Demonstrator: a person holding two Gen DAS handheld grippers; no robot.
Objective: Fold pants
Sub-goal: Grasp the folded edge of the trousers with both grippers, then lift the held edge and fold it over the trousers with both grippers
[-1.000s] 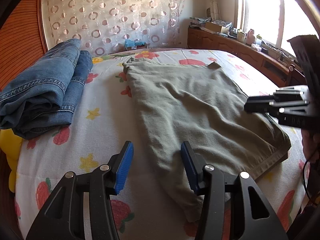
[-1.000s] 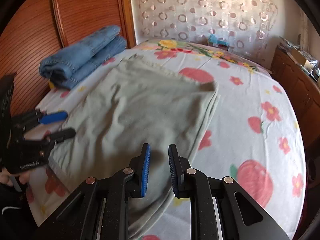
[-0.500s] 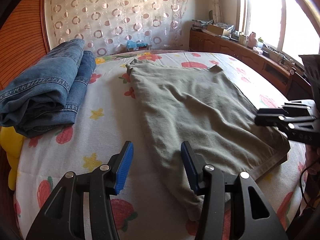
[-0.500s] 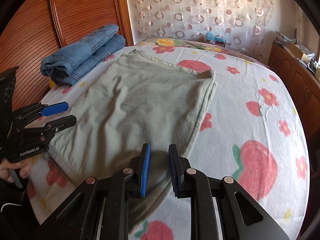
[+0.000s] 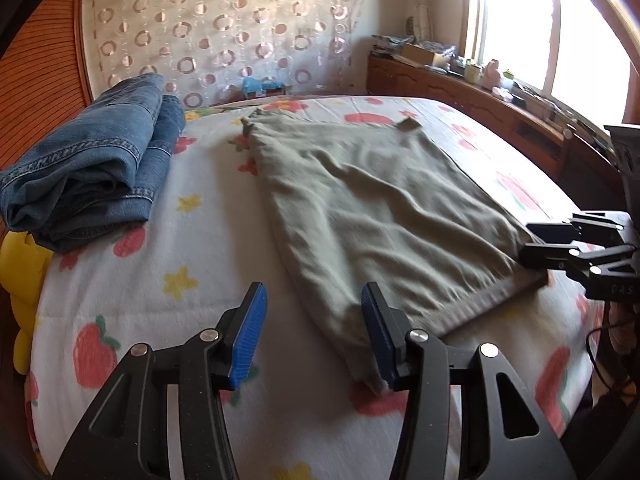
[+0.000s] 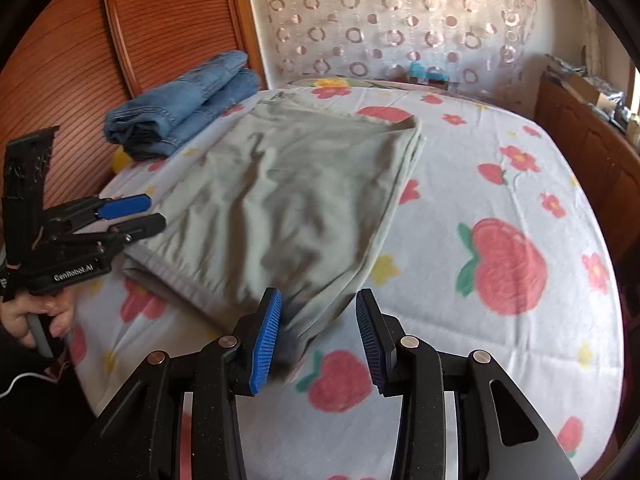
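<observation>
Your right tool (image 6: 318, 338) stands with its blue ribbed pads apart, its jaws having just been opening; the near corner of the folded grey-green cotton pants (image 6: 288, 200) lies between the pads, touched by the left pad at most and not pinched. Your left tool (image 5: 312, 338) stands moderately wide and grips nothing; its right pad sits just beside the pants' (image 5: 372, 216) other near corner, and bare bedspread shows between the pads.

Seen from the right wrist, your left tool (image 6: 140, 216) reaches in from the left, fingertips near the ribbed waistband edge, and your hand (image 6: 36, 316) closes round its handle. Seen from the left wrist, your right tool (image 5: 532, 242) comes in from the right with its tips at the pants' right-hand near corner.

The pants lie flat as a rough rectangle in the middle of the white bedspread printed with red strawberries and yellow stars (image 6: 500, 184), waistband towards you, lightly rumpled.

Well apart, on the far left of the bed, rests a folded pair of blue denim jeans (image 5: 92, 168) against the reddish ribbed wooden headboard (image 6: 160, 20). A pale curtain with ring patterns (image 5: 224, 36) hangs behind, and a wooden sideboard cluttered with small objects (image 5: 460, 88) runs under the bright window.
</observation>
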